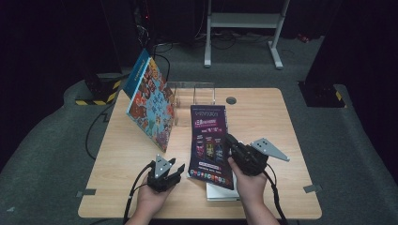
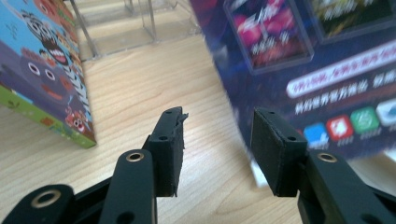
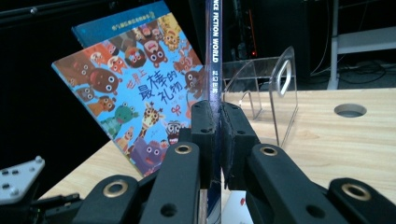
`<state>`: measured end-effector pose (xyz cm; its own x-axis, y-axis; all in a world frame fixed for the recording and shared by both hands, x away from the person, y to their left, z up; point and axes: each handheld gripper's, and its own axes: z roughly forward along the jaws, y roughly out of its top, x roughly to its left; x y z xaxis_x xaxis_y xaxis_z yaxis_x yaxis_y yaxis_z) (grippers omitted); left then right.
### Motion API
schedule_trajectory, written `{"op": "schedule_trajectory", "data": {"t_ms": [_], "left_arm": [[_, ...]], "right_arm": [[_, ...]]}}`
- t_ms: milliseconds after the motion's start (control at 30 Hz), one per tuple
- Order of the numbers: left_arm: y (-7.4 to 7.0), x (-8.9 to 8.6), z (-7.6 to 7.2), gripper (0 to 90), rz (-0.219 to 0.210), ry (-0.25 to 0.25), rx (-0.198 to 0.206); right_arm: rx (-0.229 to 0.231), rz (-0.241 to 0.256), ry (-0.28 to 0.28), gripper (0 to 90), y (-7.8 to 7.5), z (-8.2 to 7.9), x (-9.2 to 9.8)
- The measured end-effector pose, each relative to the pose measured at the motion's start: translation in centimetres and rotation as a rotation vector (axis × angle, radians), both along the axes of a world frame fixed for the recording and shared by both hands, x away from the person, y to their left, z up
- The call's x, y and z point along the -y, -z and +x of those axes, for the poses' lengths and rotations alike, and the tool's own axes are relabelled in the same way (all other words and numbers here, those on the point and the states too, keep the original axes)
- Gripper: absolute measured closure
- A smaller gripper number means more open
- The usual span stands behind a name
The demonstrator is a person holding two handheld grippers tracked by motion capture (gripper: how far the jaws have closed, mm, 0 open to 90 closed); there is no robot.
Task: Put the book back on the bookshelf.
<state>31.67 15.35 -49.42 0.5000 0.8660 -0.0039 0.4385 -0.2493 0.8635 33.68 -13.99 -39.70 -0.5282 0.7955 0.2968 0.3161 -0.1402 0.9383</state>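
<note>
High view: I see my right gripper (image 1: 234, 149) hold the magazine (image 1: 209, 140) tilted up over the worktop (image 1: 263, 117), its near edge low.
Handling: I judge it thin, glossy, floppy; best pinched near the spine.
Right gripper view: fingers (image 3: 236, 135) clamp the spine edge-on.
Left gripper view: left gripper (image 2: 217, 149) spread, empty, beside the cover; picture book (image 1: 150, 101) leans against the clear rack (image 1: 195, 91).
</note>
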Motion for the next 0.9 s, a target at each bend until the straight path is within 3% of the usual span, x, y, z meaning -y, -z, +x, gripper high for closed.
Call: {"op": "schedule_trajectory", "data": {"t_ms": [167, 233, 367, 467, 533, 600, 733, 833, 900], "left_arm": [[0.0, -0.3, 0.1, 53.5, -0.001, -0.014, -0.009], [-0.4, -0.6, 0.1, 52.8, -0.035, -0.029, -0.007], [-1.3, -0.8, 0.1, 51.5, -0.054, -0.037, 0.004], [-1.8, -0.5, 0.2, 51.8, -0.038, -0.032, 0.003], [-2.0, 0.2, 0.5, 51.3, -0.063, -0.031, -0.01], [-2.1, 0.5, 0.6, 51.0, -0.056, -0.024, -0.008], [-3.5, 1.8, 1.0, 48.9, -0.083, 0.0, 0.006], [-5.7, 3.0, 1.6, 47.1, -0.119, 0.016, 0.045], [-6.3, 3.3, 1.8, 46.5, -0.124, 0.023, 0.056]], "right_arm": [[0.028, 0.015, 0.02, 85.2, -0.4, 0.1, 0.8], [0.037, 0.019, 0.021, 85.2, -0.3, -0.1, 0.9], [0.05, 0.022, 0.023, 85.1, 0.0, -0.2, 1.1], [0.058, 0.022, 0.024, 85.1, 0.2, -0.3, 1.2], [0.067, 0.019, 0.024, 85.1, 0.5, -0.5, 1.3], [0.066, 0.018, 0.024, 85.2, 0.6, -0.6, 1.4], [0.073, 0.01, 0.019, 85.1, 1.1, -0.8, 1.4], [0.074, 0.001, 0.014, 85.1, 1.3, -0.9, 1.4], [0.076, 0.001, 0.015, 85.1, 1.4, -0.9, 1.4]]}}
